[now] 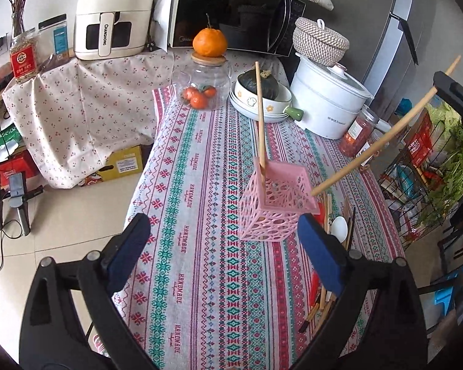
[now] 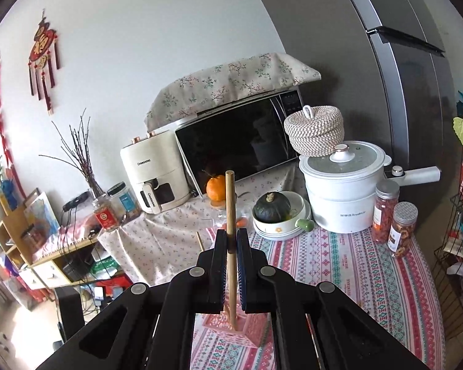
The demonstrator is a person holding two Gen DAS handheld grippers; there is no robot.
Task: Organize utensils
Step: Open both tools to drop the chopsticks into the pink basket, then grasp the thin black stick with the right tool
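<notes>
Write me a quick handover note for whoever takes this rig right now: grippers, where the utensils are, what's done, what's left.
Left gripper: open, empty, jaws wide, near the pink holder.
Right gripper: shut on a wooden chopstick, whose lower tip is at the holder's rim, not released.
Holder stands on the patterned tablecloth; one chopstick already leans inside it.
Loose utensils, a white spoon and more chopsticks, lie on the cloth to the right of the holder.
Done: one chopstick in.
Left: drop the held one, then gather the loose pile.
</notes>
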